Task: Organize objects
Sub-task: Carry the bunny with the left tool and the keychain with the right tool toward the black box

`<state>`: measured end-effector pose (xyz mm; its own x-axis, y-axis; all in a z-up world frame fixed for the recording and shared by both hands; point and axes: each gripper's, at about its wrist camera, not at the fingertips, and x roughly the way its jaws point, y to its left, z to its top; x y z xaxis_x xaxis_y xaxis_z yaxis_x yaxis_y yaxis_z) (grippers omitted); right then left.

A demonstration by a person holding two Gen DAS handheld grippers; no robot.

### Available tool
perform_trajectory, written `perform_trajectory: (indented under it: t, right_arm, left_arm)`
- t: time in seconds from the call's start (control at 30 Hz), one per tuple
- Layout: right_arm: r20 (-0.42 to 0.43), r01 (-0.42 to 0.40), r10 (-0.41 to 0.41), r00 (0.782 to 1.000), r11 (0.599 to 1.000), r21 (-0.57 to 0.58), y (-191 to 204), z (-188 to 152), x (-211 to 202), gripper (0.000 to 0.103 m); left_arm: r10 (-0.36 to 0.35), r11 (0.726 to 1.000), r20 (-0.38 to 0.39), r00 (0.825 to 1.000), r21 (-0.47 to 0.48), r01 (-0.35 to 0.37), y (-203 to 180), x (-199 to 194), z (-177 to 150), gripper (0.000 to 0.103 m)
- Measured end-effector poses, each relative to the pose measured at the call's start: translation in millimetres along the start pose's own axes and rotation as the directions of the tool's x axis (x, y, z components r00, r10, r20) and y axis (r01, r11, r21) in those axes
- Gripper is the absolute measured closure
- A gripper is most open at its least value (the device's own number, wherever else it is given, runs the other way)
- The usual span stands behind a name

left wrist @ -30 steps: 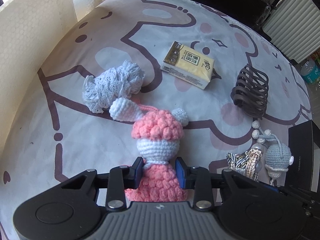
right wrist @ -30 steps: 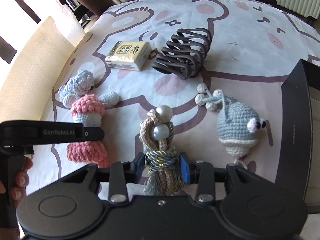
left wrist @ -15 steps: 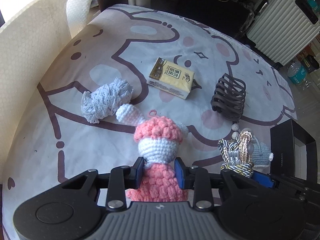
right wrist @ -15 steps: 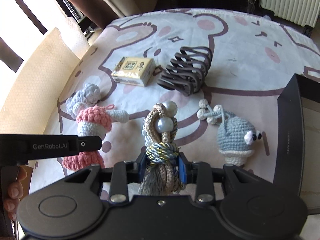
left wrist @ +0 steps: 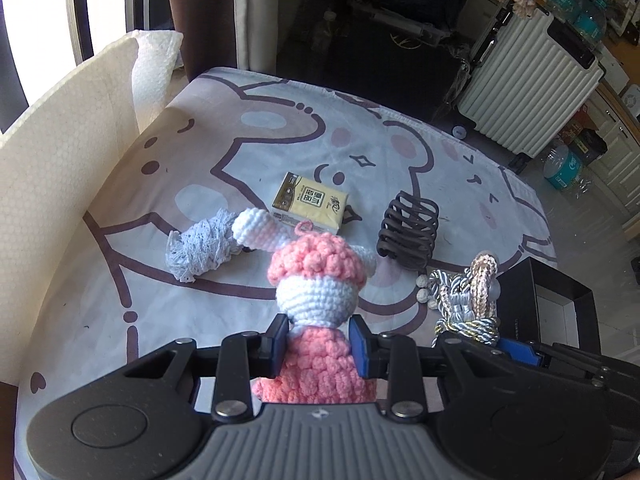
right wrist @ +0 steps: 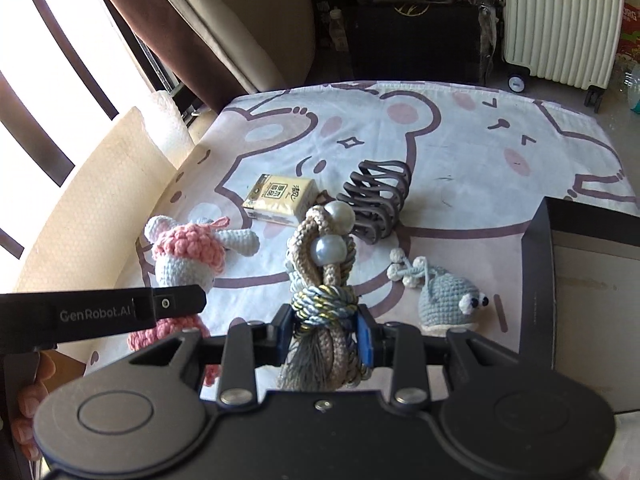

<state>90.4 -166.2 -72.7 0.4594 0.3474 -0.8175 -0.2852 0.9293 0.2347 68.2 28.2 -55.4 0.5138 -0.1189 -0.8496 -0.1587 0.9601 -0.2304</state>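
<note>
Doll (left wrist: 320, 344) clamped between left gripper (left wrist: 320, 346) jaws.

The right hand-held gripper (right wrist: 325, 338) clamps a knotted beige-and-grey cord ornament with two pearl beads (right wrist: 322, 276), lifted off the cartoon-printed bed sheet (right wrist: 460, 148). The left hand-held gripper (right wrist: 176, 306) holds a pink-and-white crocheted doll (right wrist: 186, 258). A grey crocheted mouse (right wrist: 448, 300) lies beside a black box (right wrist: 538, 280).

place: home bedroom | signs: cartoon bedsheet (left wrist: 328, 136); suitcase (left wrist: 528, 76); curtain (right wrist: 224, 28)

Bright daylight from blown-out window (left wrist: 36, 20) at left, dim room behind, fisheye-curved edges
</note>
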Motion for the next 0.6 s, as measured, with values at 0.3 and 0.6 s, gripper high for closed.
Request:
perform_trajectory:
  t: [0.3, 0.6]
  right_arm:
    - [0.052, 0.038, -0.039, 0.998, 0.999, 0.002, 5.7, -0.6, -20.9, 0.069]
    - [0.106, 0.070, -0.073, 0.992, 0.997, 0.034, 1.3, -3.4, -45.9, 0.069]
  left_arm:
    - [0.028, 0.997, 0.062, 0.998, 0.064, -0.032, -6.8, -23.8, -1.9, 0.069]
    - [0.033, 0.991, 0.122, 0.992, 0.122, -0.048, -20.0, -44.2, -7.0, 0.069]
